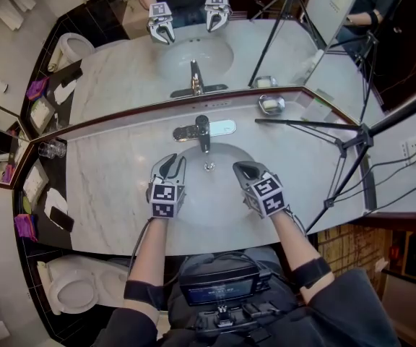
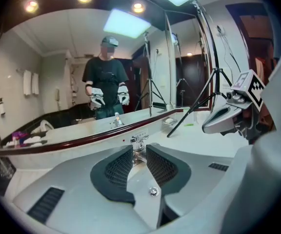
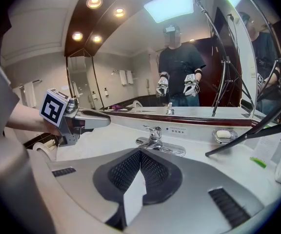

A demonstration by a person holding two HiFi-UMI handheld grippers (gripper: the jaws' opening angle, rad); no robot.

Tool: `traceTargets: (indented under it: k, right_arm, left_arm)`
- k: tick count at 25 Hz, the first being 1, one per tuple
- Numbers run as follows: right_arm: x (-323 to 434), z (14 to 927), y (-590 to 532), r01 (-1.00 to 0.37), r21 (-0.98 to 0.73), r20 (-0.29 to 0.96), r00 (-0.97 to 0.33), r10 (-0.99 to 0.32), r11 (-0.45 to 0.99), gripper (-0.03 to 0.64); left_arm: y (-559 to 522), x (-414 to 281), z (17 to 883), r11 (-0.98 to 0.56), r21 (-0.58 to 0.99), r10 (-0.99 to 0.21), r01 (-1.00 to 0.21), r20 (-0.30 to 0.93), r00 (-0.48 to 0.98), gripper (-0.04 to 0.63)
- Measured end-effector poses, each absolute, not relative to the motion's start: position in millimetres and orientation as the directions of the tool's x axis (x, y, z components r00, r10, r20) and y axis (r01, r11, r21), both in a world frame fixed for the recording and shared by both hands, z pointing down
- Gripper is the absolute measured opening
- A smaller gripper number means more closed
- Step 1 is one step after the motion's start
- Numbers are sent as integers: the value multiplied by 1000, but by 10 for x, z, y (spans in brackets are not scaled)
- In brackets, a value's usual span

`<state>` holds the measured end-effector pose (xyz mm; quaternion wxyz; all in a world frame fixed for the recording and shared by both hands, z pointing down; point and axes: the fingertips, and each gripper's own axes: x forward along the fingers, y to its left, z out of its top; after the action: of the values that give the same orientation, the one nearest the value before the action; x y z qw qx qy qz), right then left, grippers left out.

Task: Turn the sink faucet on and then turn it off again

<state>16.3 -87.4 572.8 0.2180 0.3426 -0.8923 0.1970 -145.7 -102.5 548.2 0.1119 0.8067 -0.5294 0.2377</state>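
The chrome faucet [image 1: 203, 130] stands at the back of the white sink basin [image 1: 215, 197], its lever pointing toward me; I cannot make out any water. My left gripper [image 1: 168, 165] hovers over the basin's left side, short of the faucet. In the left gripper view its jaws [image 2: 139, 151] stand a little apart with nothing between them, and the faucet [image 2: 139, 141] shows beyond the gap. My right gripper [image 1: 241, 169] hangs over the basin's right side. Its jaws [image 3: 140, 156] are shut on nothing, with the faucet [image 3: 155, 136] just ahead.
A soap dish [image 1: 271, 105] sits on the marble counter [image 1: 114, 172] right of the faucet. A black tripod [image 1: 352, 139] leans over the counter's right end. A glass [image 1: 51, 149] stands at the far left, and a toilet [image 1: 71, 284] is below left. A mirror backs the counter.
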Motion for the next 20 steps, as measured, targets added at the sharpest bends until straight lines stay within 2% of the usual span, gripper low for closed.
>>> traceTargets:
  k: [4,9,13,16,20]
  right_arm:
    - [212,5803,-913,-707,-213,532,-663,-527,675,18]
    - [269,5885,-960,-717,-224,538,-656,-530,660,18]
    - [383,5959,-973,-730,-230,549,-644,-533,644,18]
    - [430,6004,-999,-736,-234,554,-638,-535,636,18]
    - [433,6042,-1010,-739,-242,554,-638,-535,629,18]
  left_arm:
    - [-1328,-1212,5689,-532,-174,-747,-828,558,363,140]
    - [-1697,-995,5917,-628,-292,-697,-721,622,356,149]
    - [-1860,-820,6112,-695,-440,-677,-568,666,312,200]
    - [-1926,-731,6231,-723,-524,-671,-449,687,278,202]
    - [-1979,-670,6309,-724,-587,-682,-362,688,250,199]
